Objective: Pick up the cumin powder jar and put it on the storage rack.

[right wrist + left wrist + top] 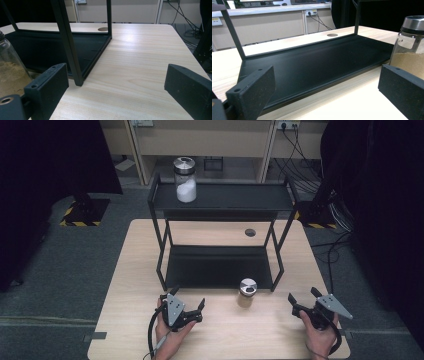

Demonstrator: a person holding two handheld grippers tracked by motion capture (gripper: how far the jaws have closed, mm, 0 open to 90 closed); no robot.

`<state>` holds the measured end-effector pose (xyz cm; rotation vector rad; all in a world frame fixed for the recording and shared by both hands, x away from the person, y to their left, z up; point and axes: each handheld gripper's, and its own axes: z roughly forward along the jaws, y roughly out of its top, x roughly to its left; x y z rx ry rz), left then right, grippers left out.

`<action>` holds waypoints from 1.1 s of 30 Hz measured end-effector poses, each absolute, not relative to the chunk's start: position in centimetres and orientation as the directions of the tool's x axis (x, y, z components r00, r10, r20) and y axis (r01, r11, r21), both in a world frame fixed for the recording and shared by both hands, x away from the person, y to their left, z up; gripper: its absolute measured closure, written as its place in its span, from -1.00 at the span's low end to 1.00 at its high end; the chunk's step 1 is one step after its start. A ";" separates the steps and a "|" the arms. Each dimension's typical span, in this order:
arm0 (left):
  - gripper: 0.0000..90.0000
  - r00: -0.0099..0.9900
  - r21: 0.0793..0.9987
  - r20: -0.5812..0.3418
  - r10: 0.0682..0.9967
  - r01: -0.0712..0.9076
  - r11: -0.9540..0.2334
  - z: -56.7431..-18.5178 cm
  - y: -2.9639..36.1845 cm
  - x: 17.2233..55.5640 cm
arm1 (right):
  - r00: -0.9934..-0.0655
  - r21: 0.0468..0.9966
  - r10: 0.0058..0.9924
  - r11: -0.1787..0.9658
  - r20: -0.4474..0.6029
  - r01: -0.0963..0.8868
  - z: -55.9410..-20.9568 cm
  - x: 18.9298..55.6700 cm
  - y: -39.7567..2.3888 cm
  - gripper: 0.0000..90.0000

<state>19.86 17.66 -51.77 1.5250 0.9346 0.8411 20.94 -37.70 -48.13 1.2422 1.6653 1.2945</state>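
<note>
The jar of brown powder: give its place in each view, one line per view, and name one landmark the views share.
High view: the jar of brown powder stands on the table just in front of the rack's lower shelf, between the two grippers.
Left gripper view: at the right edge, behind the right jaw.
Right gripper view: at the left edge, partly cut off.
Shared landmark: the round hole in the tabletop.

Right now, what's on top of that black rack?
On the black rack, its top shelf holds one glass jar of white powder with a metal lid. The jar hides what lies directly beneath it.
</note>
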 end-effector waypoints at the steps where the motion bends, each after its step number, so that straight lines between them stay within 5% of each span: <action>1: -0.99 0.435 0.989 0.024 0.900 0.118 -0.084 -51.8 17.6 19.9 | -0.314 0.961 0.949 0.050 0.039 0.271 -48.1 20.9 -37.7 -0.88; 33: -0.99 0.426 0.990 0.011 0.905 0.120 -0.068 -51.9 17.5 19.8 | -0.417 0.991 0.909 0.064 -0.010 0.116 -45.6 19.5 -35.4 -0.88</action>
